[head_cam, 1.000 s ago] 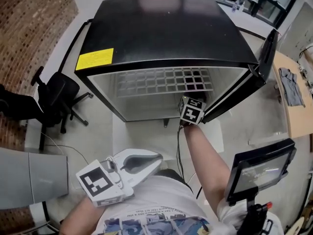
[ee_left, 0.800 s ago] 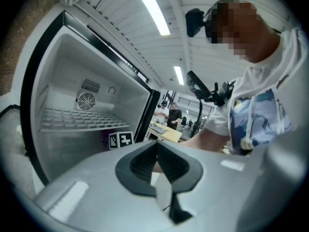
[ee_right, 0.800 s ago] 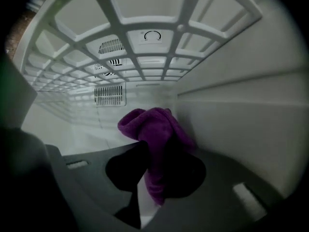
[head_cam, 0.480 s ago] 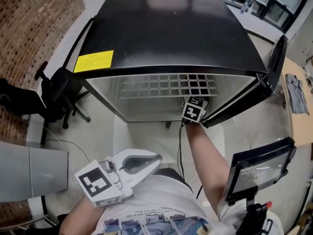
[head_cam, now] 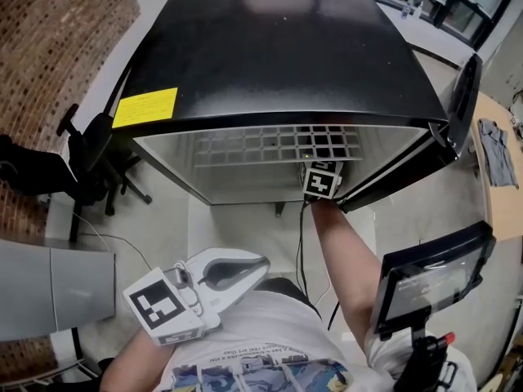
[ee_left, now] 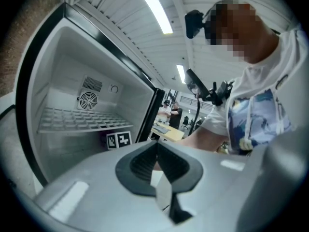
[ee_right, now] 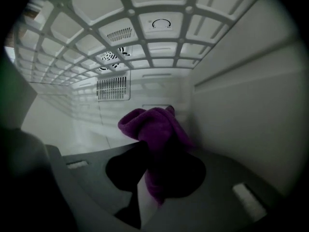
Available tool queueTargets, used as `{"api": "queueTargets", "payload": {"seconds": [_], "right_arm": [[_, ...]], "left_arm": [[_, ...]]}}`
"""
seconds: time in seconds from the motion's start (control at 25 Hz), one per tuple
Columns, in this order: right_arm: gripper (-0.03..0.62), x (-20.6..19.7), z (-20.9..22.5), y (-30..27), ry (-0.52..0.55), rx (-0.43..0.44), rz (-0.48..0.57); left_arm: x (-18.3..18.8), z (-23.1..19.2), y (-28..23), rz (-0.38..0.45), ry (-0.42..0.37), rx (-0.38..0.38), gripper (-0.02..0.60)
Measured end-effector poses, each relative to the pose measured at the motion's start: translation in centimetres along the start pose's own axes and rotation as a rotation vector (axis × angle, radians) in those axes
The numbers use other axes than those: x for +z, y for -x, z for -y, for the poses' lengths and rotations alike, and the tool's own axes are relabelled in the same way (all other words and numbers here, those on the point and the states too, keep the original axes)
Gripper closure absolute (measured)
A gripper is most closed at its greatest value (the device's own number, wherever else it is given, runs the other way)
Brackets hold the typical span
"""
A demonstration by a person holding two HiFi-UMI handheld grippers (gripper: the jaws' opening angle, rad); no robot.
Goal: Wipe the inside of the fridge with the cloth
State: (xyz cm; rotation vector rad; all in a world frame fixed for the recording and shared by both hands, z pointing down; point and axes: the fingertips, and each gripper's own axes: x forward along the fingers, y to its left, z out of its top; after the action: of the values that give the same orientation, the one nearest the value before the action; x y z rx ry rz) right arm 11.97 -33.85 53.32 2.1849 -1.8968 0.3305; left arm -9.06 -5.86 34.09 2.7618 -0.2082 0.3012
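The black fridge (head_cam: 278, 47) stands open in front of me, with its white inside (head_cam: 245, 178) and a wire shelf (head_cam: 278, 144) showing. My right gripper (head_cam: 322, 180) reaches in under the shelf at the right side; only its marker cube shows in the head view. In the right gripper view it (ee_right: 157, 166) is shut on a purple cloth (ee_right: 154, 129), bunched close to the fridge's right wall (ee_right: 251, 100). My left gripper (head_cam: 245, 268) hangs shut near my chest, outside the fridge, holding nothing; its jaws (ee_left: 157, 166) meet.
The fridge door (head_cam: 441, 129) stands open at the right. A black office chair (head_cam: 73, 162) is at the left beside a brick wall (head_cam: 49, 39). A wooden table (head_cam: 494, 170) with a grey cloth lies at the right. A black screen on a stand (head_cam: 429, 280) sits by my right arm.
My right gripper has pushed a little deeper under the shelf with the cloth. My head has shifted slightly. The left gripper has stayed put.
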Motion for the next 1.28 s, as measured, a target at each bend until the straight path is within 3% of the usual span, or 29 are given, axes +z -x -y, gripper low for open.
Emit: {"api": "queueTargets", "payload": {"seconds": [0.44, 0.76, 1.28], "right_arm": [[0.514, -0.7, -3.8, -0.6, 0.024, 0.115, -0.012], [0.514, 1.9, -7.5, -0.7, 0.048, 0.173, 0.041], [0.514, 1.5, -15.8, -1.2, 0.1, 0.328, 0.039]], "left_arm": [[0.2, 0.3, 0.3, 0.017, -0.013, -0.023, 0.577], [0.4, 0.0, 1.4, 0.032, 0.014, 0.002, 0.577], [-0.7, -1.0, 4.6, 0.051, 0.014, 0.097, 0.577]]}}
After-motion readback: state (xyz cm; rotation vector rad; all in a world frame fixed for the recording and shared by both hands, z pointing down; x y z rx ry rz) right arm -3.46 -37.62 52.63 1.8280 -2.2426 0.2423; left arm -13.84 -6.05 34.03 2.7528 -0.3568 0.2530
